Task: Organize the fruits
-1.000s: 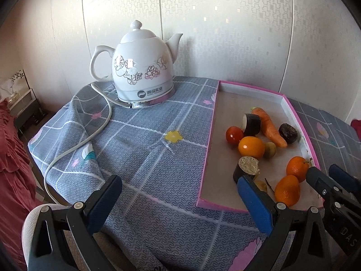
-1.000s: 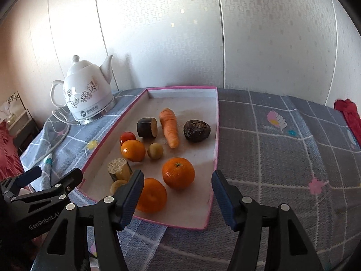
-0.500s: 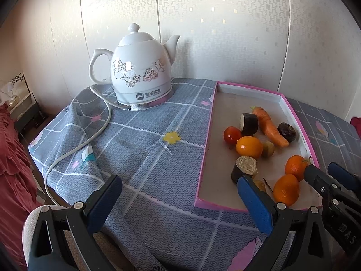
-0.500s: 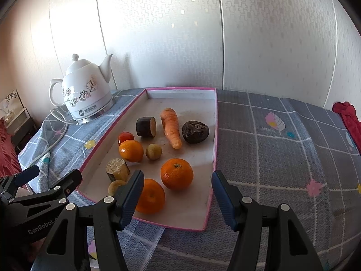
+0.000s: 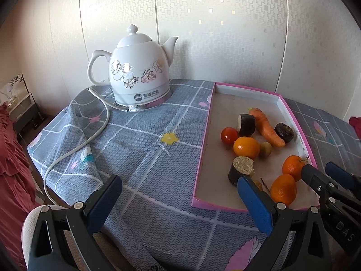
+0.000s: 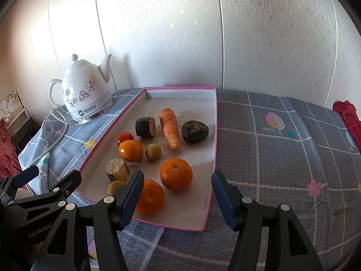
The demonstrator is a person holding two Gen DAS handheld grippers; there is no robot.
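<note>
A pink-rimmed tray [image 6: 215, 122] sits at frame centre on the cloth-covered surface [image 6: 282, 158], holding three oranges — one [image 6: 176, 174] mid-tray, one [image 6: 150, 196] at the near edge, one [image 6: 130, 150] further left — plus a tomato [image 6: 124, 137], a dark round fruit [image 6: 195, 131] and a carrot [image 6: 169, 127]. The carrot's long axis runs up-down in the frame, tip toward the camera. The right hand-held gripper [image 6: 178, 199] stands partly open and empty over the tray's near edge; the left hand-held gripper [image 5: 179, 199] gapes wide, empty. A white kettle [image 5: 140, 76] stands upper left.

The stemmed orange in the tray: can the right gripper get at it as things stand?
Probably yes. The right gripper is open and empty, and the stemmed orange lies just ahead between its fingers, nothing covering it; another orange sits close beside.
</note>
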